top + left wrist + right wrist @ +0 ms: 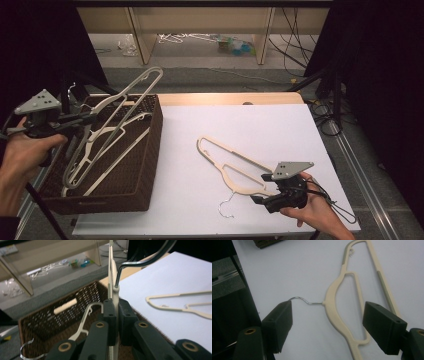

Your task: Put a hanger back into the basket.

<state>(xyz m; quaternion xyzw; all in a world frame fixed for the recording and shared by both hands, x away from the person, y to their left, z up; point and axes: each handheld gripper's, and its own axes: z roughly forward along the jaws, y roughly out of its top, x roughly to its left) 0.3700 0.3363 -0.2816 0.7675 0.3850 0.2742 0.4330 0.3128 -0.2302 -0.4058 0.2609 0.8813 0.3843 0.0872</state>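
My left gripper (92, 118) is at the left, over a brown wicker basket (156, 131), and is shut on a cream plastic hanger (131, 94). That hanger stands tilted, its far end rising past the basket's back rim. In the left gripper view the jaws clamp the hanger's neck (115, 293) just below its metal hook (140, 263). A second cream hanger (231, 161) lies flat on the white table top, with its wire hook (227, 205) toward the front edge. My right gripper (261, 189) is open over this hanger's shoulder (332, 307), with one jaw on each side.
More cream hangers (119, 151) lie inside the basket (62, 302), along with a loose metal hook (27, 350). The white sheet (260, 125) covers the table as far as its right edge. Cables and shelf legs (264, 35) are on the floor beyond the table.
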